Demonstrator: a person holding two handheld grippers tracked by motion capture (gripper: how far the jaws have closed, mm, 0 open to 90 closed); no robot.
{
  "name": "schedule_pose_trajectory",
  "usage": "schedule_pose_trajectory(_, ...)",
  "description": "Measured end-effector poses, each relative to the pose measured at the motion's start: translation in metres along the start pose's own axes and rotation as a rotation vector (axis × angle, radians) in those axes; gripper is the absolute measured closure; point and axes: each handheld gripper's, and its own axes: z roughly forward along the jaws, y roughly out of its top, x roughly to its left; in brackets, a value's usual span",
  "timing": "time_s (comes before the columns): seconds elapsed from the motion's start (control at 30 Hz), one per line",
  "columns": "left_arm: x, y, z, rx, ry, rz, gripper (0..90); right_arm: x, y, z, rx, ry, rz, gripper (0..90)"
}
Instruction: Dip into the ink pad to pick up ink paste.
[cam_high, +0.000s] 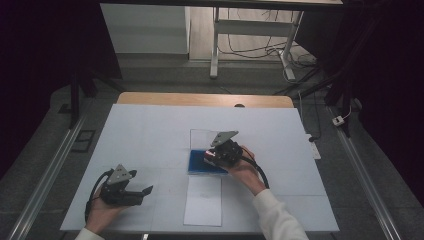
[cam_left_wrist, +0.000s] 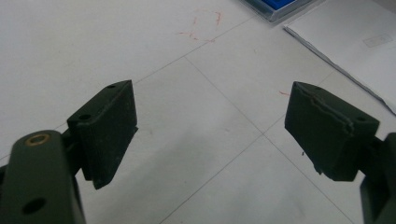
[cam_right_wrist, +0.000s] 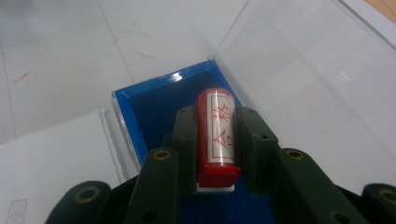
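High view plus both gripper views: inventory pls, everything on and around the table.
stamp: 1, red with a white label and red characters, clamped between the right gripper's jaws over the box
box: 1, blue, mid-table, under the stamp
lid: 1, clear, hinged open on the far side of the box
paper: 1, white sheet, near edge of the table, just before the box
table: 1, white top with faint red marks, wood strip at the far edge
desk frame: 1, white, on the floor beyond the table, cables under it
left gripper: 1, black, jaws apart, nothing between, low over the table's left near part
right gripper: 1, black, shut on the stamp
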Motion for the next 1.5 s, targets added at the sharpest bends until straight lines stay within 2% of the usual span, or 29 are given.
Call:
schedule_pose_trajectory(0.3,-0.0018,0.0002,0.0007,0.005,0.002,0.002,17.0,-0.0011,0.0002,0.0002,0.013,0.006,0.026,70.4)
schedule_pose_trajectory(0.4,-0.0017,0.0001,0.0003,0.004,0.001,0.000,17.0,-0.0008,0.0008,0.0003,0.021,-0.001,0.010,70.5)
schedule_pose_trajectory(0.7,-0.0025,-0.0003,-0.0008,0.004,-0.002,-0.002,16.9,0.0001,-0.0013,0.0026,0.025,-0.002,0.013,70.7)
schedule_pose_trajectory(0.83,-0.0024,-0.0002,-0.0013,0.005,-0.008,-0.010,16.8,0.0033,-0.0012,0.0028,0.037,-0.027,-0.001,70.9)
schedule_pose_trajectory(0.93,-0.0019,0.0002,-0.0020,0.004,-0.009,-0.019,16.5,0.0041,-0.0034,0.0032,0.020,-0.023,0.004,70.9)
schedule_pose_trajectory(1.23,-0.0009,0.0002,-0.0014,0.009,-0.007,-0.025,16.6,0.0065,-0.0027,0.0038,0.026,-0.035,-0.018,71.0)
schedule_pose_trajectory(1.5,0.0007,0.0004,-0.0015,0.009,-0.008,-0.029,16.7,0.0055,-0.0043,0.0040,0.017,-0.031,-0.014,71.0)
